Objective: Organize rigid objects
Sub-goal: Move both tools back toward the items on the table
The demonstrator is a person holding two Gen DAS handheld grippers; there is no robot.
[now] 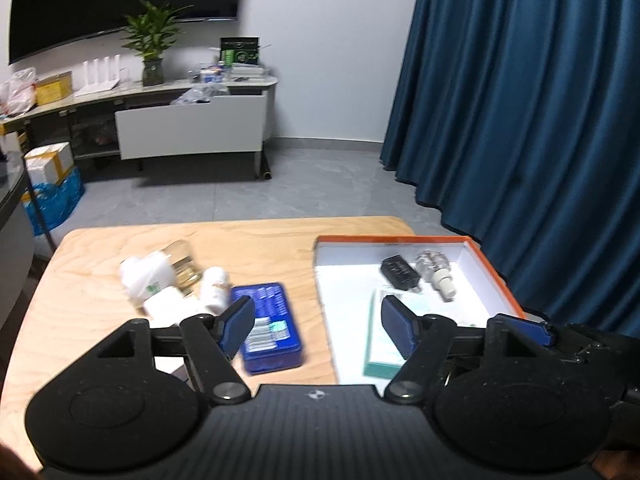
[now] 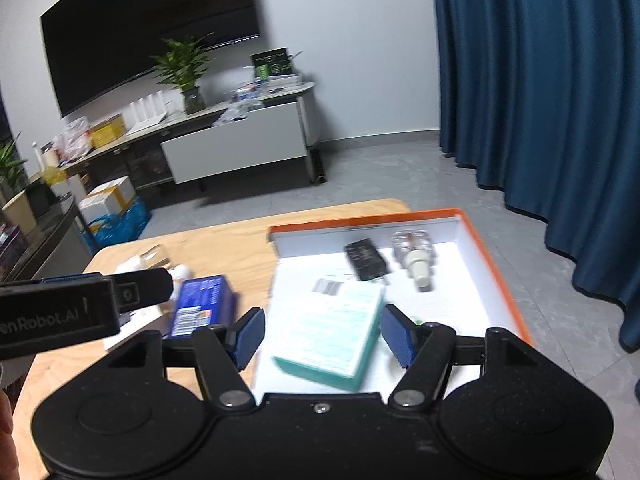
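My left gripper [image 1: 318, 330] stands about half open with nothing between its blue pads; my right gripper [image 2: 322, 334] is spread much the same, and its pads press on nothing, though the teal box [image 2: 334, 336] lies flat in the gap between them, its near corner just short of my knuckles.

From the left jaws, the blue tin [image 1: 267, 328] lies just beyond and partly behind my left-hand pad, resting on the wooden table [image 1: 256, 248]; its top carries white print and a barcode strip, too blurred for me to read; farther out on that side sits a huddle of white bottles and wrapped things [image 1: 160, 284] with a clear amber-tinted jar [image 1: 185, 266] among them, one white packet bearing a small green mark I cannot make out.

Ahead of my right-hand pad is the orange-rimmed box [image 1: 496, 276], white inside; well beyond the pad, near its far wall, lie a black rectangular device [image 1: 400, 272] and, just beside it, a clear bottle with a white nozzle [image 1: 436, 276] on its side.

From the right jaws, the teal box shows a barcode at its far end and faint printing I cannot read; the left gripper's body crosses my left side, and on it I can read "nRobot.AI" in pale letters, the start cut off by the frame edge.
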